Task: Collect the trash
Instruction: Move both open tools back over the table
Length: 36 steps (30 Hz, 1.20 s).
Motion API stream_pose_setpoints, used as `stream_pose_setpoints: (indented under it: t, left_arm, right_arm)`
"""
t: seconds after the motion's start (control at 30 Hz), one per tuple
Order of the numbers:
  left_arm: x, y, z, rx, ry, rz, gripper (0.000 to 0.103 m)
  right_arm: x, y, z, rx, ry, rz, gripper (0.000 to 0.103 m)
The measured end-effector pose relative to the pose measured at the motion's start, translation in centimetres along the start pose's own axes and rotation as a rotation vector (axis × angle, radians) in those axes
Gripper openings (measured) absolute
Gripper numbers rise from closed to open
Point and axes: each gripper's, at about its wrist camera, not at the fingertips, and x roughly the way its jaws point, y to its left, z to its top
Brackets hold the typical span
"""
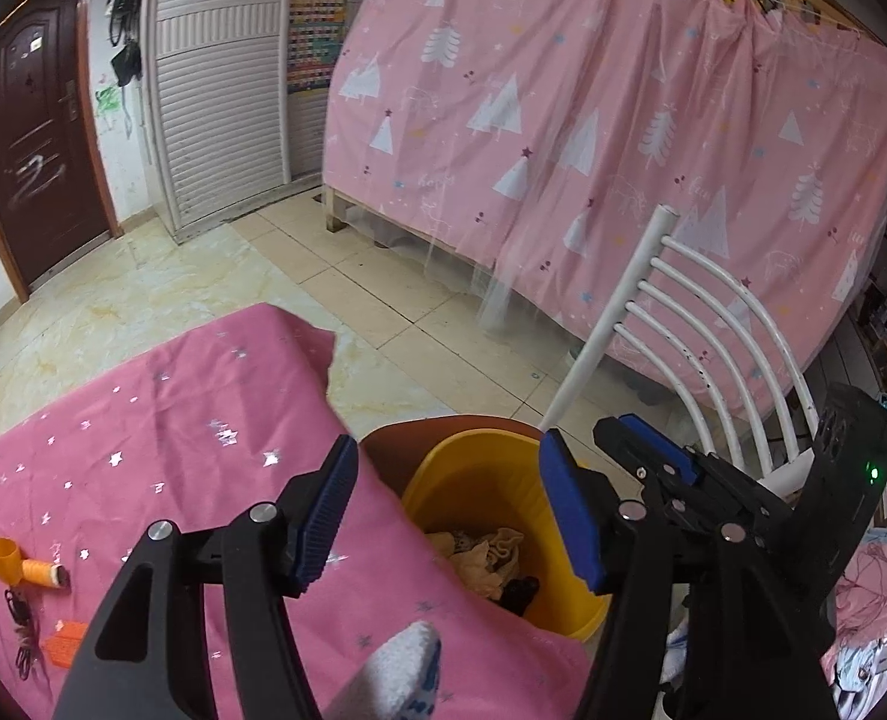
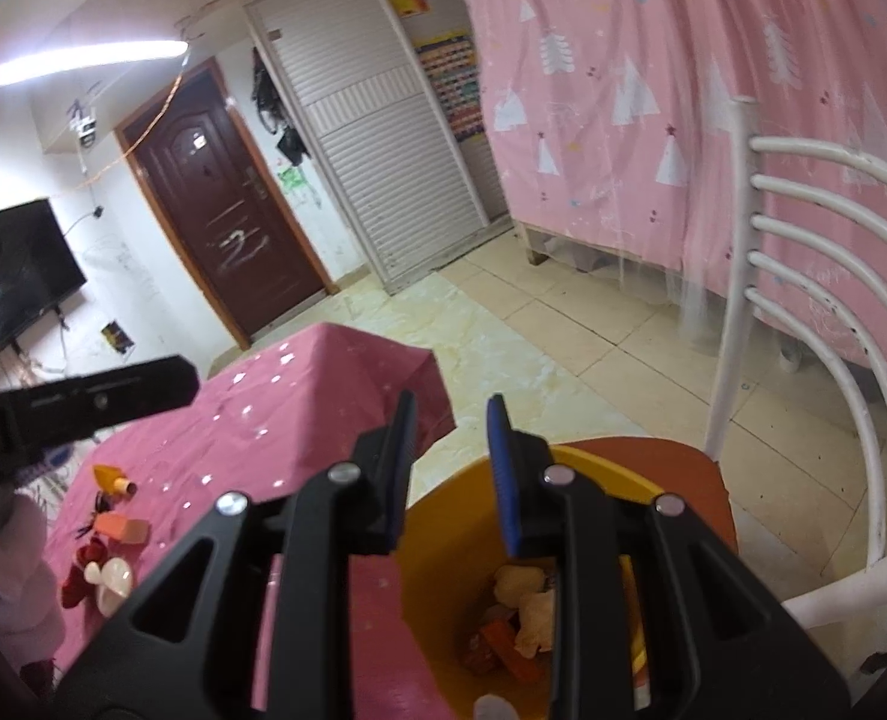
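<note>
A yellow trash bin (image 1: pixel 479 474) stands on a chair seat beside the pink-clothed table (image 1: pixel 161 438). Crumpled paper and scraps (image 1: pixel 485 558) lie in it; they also show in the right wrist view (image 2: pixel 521 606), inside the bin (image 2: pixel 437 540). My left gripper (image 1: pixel 449 510) is open and empty above the bin's near rim. My right gripper (image 2: pixel 449 468) is open and empty, directly above the bin; its body also shows in the left wrist view (image 1: pixel 683 480). Small items stay on the table: an orange cap and spool (image 1: pixel 23 564) and an orange piece (image 2: pixel 122 528).
A white slatted chair back (image 1: pixel 713 330) rises behind the bin, with the orange seat (image 2: pixel 671 468) under it. A pink curtain (image 1: pixel 623 120) hangs beyond. Tiled floor (image 1: pixel 383 276) lies between the table and a dark door (image 1: pixel 29 138).
</note>
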Motion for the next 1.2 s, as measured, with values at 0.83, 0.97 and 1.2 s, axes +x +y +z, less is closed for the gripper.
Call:
stream_pose_setpoints:
  t: [0.83, 0.97, 1.2]
  left_arm:
    - [-7.6, 14.2, -2.8, -0.168, -0.079, 0.193, 0.060]
    - [-8.4, 16.5, -3.4, -0.196, -0.080, 0.218, 0.061]
    - [-9.7, 20.5, -4.8, -0.247, -0.082, 0.251, 0.063]
  right_arm:
    - [3.3, 13.7, -3.3, -0.244, 0.147, 0.149, 0.057]
    - [3.8, 15.9, -3.8, -0.284, 0.167, 0.166, 0.057]
    - [4.3, 18.9, -4.7, -0.344, 0.199, 0.192, 0.065]
